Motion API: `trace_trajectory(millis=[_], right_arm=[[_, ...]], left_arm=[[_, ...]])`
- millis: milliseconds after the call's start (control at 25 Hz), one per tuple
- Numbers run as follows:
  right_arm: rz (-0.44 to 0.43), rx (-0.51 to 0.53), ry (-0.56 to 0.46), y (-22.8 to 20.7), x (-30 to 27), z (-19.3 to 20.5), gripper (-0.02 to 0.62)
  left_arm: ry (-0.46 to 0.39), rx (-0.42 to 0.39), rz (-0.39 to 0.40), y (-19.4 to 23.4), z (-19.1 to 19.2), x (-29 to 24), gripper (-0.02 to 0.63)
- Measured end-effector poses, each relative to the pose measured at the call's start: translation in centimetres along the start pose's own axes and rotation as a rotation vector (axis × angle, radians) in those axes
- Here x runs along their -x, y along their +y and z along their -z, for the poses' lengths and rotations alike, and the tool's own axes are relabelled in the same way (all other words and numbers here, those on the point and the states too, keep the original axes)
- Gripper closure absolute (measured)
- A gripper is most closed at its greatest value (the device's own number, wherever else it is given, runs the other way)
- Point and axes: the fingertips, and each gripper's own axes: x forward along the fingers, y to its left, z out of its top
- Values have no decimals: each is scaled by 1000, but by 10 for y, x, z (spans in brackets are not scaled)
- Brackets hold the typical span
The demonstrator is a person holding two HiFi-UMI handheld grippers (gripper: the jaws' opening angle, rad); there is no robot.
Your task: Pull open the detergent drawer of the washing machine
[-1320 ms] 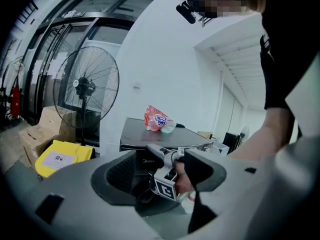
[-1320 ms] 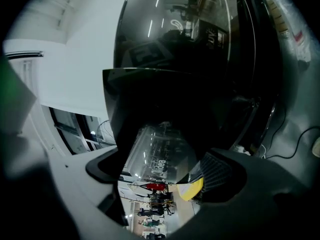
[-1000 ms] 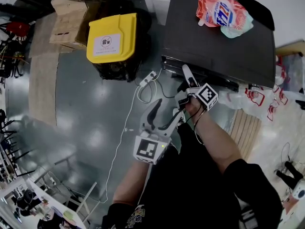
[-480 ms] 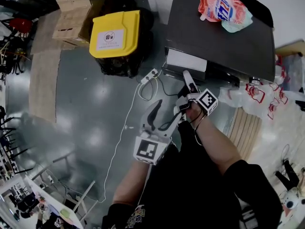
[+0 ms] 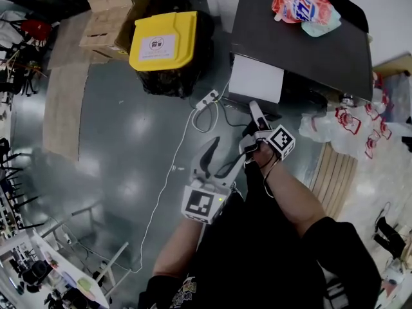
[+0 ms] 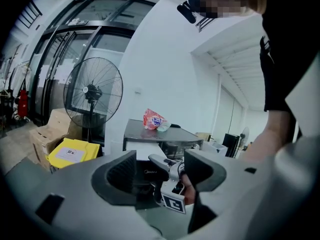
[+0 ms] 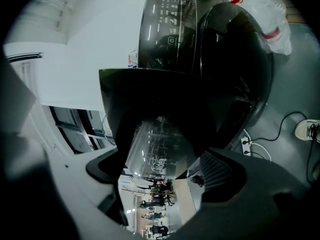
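The dark washing machine point(image 5: 309, 50) stands at the upper right of the head view. Its detergent drawer point(image 5: 256, 78) sticks out toward me, white top showing. My right gripper point(image 5: 253, 111) reaches up to the drawer's front edge and is shut on it. In the right gripper view the drawer's glossy dark front panel point(image 7: 160, 109) fills the space between the jaws. My left gripper point(image 5: 215, 156) hangs lower and to the left, over the floor, open and holding nothing. In the left gripper view the jaws point(image 6: 160, 176) frame the machine point(image 6: 150, 134) ahead.
A red detergent pouch point(image 5: 302, 5) lies on the machine's top. A yellow-lidded bin point(image 5: 164, 40) stands left of the machine, with cardboard boxes point(image 5: 106, 24) behind it. A white power strip point(image 5: 207, 100) and cable lie on the floor. Plastic bags point(image 5: 341, 131) sit right of the machine.
The white drawer has slid out of the machine, from shut to well extended. My right gripper has drawn back with it. The left gripper has hardly moved.
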Motion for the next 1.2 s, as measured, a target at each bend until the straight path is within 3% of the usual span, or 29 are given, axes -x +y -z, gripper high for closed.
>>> trace_trajectory(millis=[120,400,480,560,640,680,720,840,920,1080,1200], right_arm=[[5,23,-11,-2,3,1,121],[-52,233,74,30,32,34,177],[-86,279,91,47,46,46,213],[-128,343,109,69,62,57,311],[-175,476,128,95,79,65,452],[-184,580,138,107,89,68,552],[-181,698,148,119,98,71,597],[-199,1060,159,161,131,84,598],[-240,1235,149,189,156,92,598],[-292,1437,116,226,204,97,597],[-322,1510,103,241,236,95,597]], left_arm=[[7,3,-1,-5,0,17,334],[-30,-12,5,-13,-3,62,334],[-52,-22,9,-15,-1,75,334],[-77,-37,9,-16,0,88,334],[-89,-47,5,-17,-3,99,334],[-95,-52,2,-17,-5,104,334],[-103,-55,-1,-17,-7,108,334],[-124,-67,9,-21,-6,117,337],[-127,-69,22,-29,-10,118,368],[-152,-72,23,-49,-17,119,449],[-151,-67,14,-68,-18,118,565]])
